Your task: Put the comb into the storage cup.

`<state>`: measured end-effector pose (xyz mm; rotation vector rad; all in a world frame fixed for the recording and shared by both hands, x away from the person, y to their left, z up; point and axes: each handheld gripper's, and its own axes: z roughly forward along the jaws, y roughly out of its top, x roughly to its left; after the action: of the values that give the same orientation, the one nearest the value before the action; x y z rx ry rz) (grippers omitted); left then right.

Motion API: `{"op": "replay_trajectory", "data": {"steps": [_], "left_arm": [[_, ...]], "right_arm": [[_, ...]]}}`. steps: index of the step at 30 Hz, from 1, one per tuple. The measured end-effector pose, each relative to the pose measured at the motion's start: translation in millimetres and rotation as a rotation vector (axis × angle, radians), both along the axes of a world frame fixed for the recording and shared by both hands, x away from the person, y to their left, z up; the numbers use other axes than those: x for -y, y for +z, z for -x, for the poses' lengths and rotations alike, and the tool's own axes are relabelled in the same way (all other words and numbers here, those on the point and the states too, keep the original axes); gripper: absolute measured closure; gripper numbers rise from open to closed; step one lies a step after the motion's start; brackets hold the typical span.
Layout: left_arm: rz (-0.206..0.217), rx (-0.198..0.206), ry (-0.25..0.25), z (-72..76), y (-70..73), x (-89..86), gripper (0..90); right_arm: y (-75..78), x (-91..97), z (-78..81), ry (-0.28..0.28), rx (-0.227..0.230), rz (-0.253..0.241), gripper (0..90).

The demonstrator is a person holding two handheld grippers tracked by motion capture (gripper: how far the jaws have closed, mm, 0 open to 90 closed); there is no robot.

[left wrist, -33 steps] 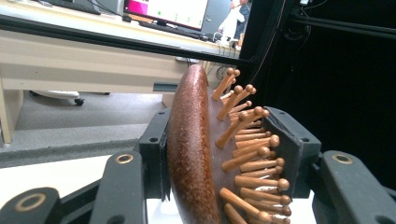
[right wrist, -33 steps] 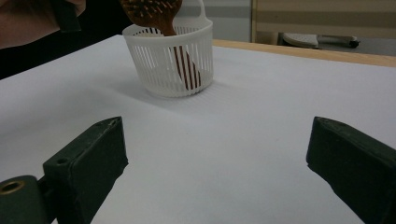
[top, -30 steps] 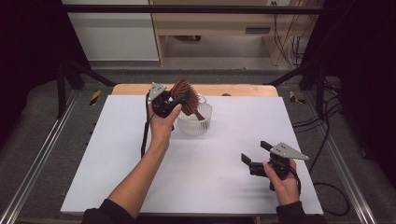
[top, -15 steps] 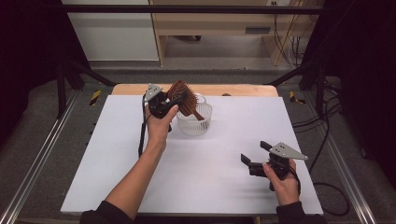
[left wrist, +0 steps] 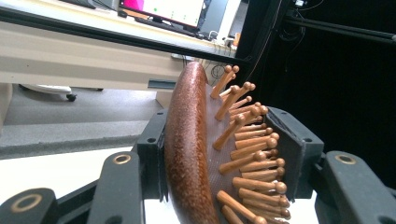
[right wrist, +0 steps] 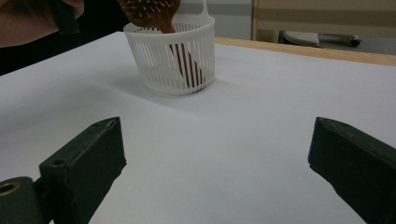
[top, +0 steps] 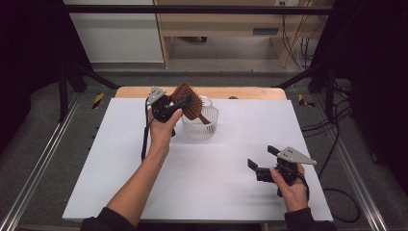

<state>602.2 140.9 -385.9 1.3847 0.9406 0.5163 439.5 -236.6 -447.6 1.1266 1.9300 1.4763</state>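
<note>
Left gripper (top: 185, 102) fingers clamp brush (top: 190, 101) head, handle now lower in basket (top: 201, 126) (release likely next). Right gripper (top: 262, 158) fingers spread, empty, parked on worktop (top: 120, 159).

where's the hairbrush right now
High view: the wooden hairbrush is clamped in the left gripper, handle down inside the white basket at the table's far middle.

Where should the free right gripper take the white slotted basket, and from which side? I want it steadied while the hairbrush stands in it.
Probably the basket's near rim, from above, one finger inside the wall and one outside. The wall is thin and upright, and its near side is bare; the wooden hairbrush leans in with its handle down, held by the left gripper. The right gripper is open.
</note>
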Motion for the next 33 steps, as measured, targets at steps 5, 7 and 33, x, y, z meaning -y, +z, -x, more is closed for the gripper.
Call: {"op": "replay_trajectory", "data": {"steps": [5, 7, 33], "left_arm": [[0.002, -0.004, 0.001, -0.2, -0.8, -1.3, 45.3], [0.003, -0.003, 0.001, -0.7, -1.1, -1.5, 45.2], [0.005, -0.018, 0.004, -2.5, -5.4, -9.8, 42.7]], "right_arm": [[0.2, -0.1, 0.4, 0.001, 0.0, -0.002, 4.3], [0.0, -0.1, 0.1, 0.0, -0.001, -0.001, 4.3], [-0.6, -1.0, 0.0, 0.007, -0.008, 0.003, 4.3]]}}
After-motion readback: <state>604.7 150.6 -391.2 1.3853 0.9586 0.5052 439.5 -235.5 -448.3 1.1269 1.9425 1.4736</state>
